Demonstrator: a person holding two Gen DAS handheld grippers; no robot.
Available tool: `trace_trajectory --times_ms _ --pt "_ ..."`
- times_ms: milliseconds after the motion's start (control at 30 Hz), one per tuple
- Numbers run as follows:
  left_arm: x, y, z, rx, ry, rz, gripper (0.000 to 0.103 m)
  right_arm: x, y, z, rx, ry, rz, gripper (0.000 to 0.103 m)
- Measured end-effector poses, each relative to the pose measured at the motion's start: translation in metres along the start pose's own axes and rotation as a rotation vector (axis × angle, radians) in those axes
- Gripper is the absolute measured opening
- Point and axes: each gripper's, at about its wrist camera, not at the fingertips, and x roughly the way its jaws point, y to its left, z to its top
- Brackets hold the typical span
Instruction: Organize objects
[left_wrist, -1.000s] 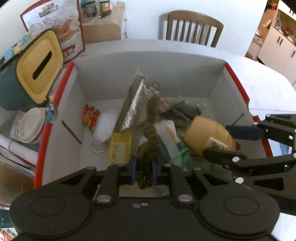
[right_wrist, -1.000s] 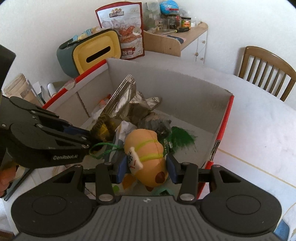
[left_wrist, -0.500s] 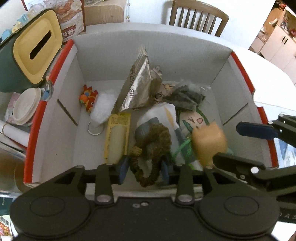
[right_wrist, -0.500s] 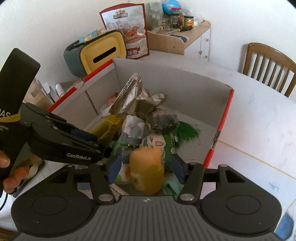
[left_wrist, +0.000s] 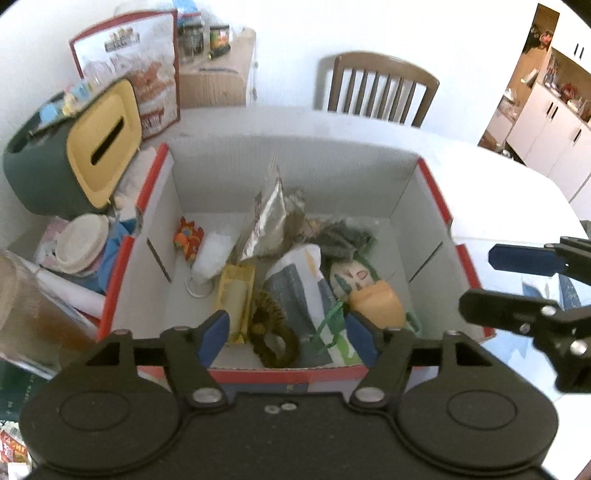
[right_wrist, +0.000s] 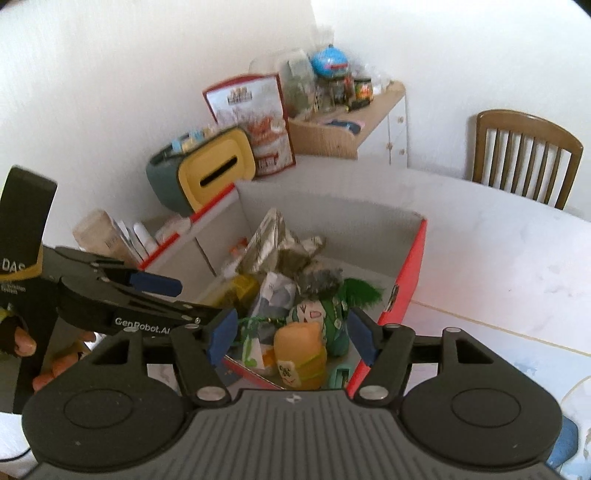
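Both my sets of jaws stand wide and hold nothing. My left gripper (left_wrist: 286, 326) hangs just over the near wall of the cardboard box (left_wrist: 288, 162), and my right gripper (right_wrist: 291, 334) hangs over the box's near right corner, beside the red edge.

Everything to be organized lies inside the box, which sits on the white worktop (right_wrist: 491, 258). The brown coiled cord (left_wrist: 271, 332) lies against the near wall, below my left jaws. The orange plush toy (right_wrist: 301, 350) rests in the near right corner, leaning on a green-haired doll (right_wrist: 328, 314). A foil pouch (left_wrist: 264, 218) stands propped up behind them, kept upright by the clutter around it.

With nothing gripped and both grippers clear of the contents, I judge these two items placed and my jaws free for another piece.
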Motion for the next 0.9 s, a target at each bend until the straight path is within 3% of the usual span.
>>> trace_trajectory --times_ms 600,667,900 --pt "-0.057 -0.021 -0.011 0.037 -0.181 0.043 0.095 -0.070 -0.003 -0.011 -0.004 -0.155 0.004 0.077" --pt "-0.062 -0.024 -0.013 0.045 -0.201 0.049 0.102 -0.077 -0.003 -0.014 -0.006 -0.172 -0.004 0.078" --pt "-0.077 -0.031 -0.021 0.038 -0.233 0.036 0.102 -0.090 0.001 -0.024 -0.028 -0.192 -0.015 0.085"
